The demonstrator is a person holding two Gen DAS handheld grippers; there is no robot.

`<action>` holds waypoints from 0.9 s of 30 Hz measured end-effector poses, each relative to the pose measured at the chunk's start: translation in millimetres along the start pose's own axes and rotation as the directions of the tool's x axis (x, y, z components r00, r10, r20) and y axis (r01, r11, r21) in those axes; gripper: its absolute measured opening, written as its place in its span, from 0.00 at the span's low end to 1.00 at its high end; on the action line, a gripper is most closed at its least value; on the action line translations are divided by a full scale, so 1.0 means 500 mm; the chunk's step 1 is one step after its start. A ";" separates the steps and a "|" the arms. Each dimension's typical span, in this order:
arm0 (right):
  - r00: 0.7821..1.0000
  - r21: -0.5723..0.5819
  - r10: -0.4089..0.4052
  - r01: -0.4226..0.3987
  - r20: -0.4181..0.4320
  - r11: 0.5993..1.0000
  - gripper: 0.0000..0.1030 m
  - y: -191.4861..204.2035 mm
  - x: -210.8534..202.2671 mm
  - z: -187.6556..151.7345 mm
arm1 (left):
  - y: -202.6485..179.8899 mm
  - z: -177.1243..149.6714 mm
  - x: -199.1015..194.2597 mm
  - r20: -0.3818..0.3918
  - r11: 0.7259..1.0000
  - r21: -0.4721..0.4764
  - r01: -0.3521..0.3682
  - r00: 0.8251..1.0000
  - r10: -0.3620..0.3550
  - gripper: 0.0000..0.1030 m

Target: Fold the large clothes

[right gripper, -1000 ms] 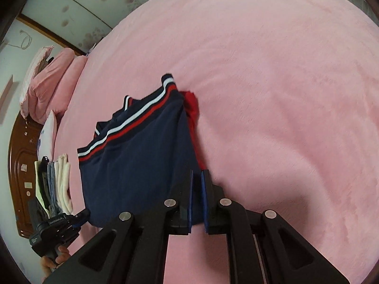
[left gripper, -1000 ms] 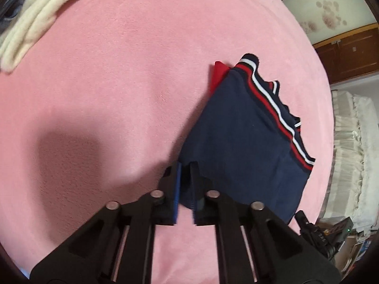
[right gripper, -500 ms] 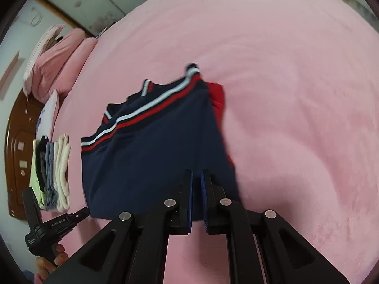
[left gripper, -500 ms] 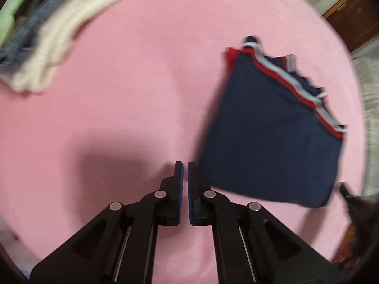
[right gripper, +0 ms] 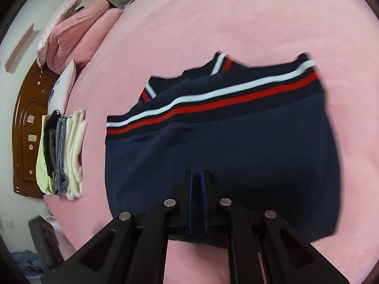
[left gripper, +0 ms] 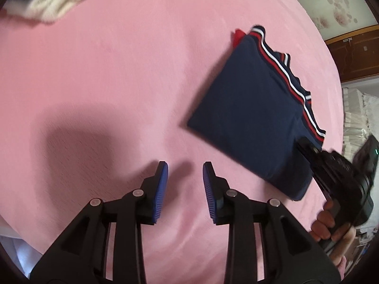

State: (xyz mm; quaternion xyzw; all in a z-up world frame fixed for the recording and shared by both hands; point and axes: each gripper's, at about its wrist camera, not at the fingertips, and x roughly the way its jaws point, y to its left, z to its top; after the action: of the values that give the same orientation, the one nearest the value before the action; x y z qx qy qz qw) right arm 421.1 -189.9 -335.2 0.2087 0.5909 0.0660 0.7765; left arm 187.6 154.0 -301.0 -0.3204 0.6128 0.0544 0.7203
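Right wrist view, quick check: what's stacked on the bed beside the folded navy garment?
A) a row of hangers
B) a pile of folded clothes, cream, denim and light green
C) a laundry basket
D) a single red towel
B: the pile of folded clothes sits on the pink bed apart from the navy garment, with cream, denim and light green layers showing edge-on.

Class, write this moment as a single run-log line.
garment: folded navy sweater flat on pink bed | left gripper: opening, empty | right gripper: shut, over sweater | folded pile: beside
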 end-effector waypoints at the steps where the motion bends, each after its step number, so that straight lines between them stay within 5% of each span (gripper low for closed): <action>1: 1.000 -0.012 -0.014 0.014 -0.012 1.000 0.07 0.010 0.014 0.003 | -0.010 -0.008 0.006 -0.005 1.000 0.000 0.006 1.000 -0.006 0.26; 6: 0.996 -0.031 -0.071 0.069 -0.061 0.997 0.07 0.020 0.068 0.017 | -0.030 -0.035 0.021 -0.007 0.999 -0.002 0.049 0.999 -0.049 0.38; 9: 0.989 -0.075 -0.106 0.099 -0.098 0.992 0.07 0.025 0.093 0.025 | -0.043 -0.034 0.035 0.014 0.990 -0.034 0.139 0.990 -0.139 0.40; 13: 0.987 -0.093 -0.102 0.091 -0.122 0.992 0.07 0.024 0.116 0.035 | -0.028 -0.028 0.059 0.072 0.944 -0.153 0.293 0.956 -0.285 0.40; 20: 0.992 -0.084 -0.060 0.050 -0.115 0.995 0.07 0.015 0.124 0.040 | -0.013 0.005 0.114 0.176 0.877 -0.285 0.388 0.920 -0.350 0.41; 25: 0.994 -0.071 -0.026 0.019 -0.105 0.997 0.07 0.000 0.126 0.044 | -0.056 0.041 0.124 0.199 0.908 -0.263 0.325 0.940 -0.278 0.40; 27: 0.996 -0.081 -0.023 0.016 -0.092 0.997 0.07 -0.001 0.126 0.042 | -0.094 0.049 0.114 0.217 0.945 -0.202 0.255 0.953 -0.211 0.27</action>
State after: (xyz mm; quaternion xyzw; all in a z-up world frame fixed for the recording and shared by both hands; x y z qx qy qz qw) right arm 459.2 -173.3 -386.9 0.1683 0.6251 0.0916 0.7566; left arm 244.4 112.1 -333.8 -0.4648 0.4874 0.0692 0.7360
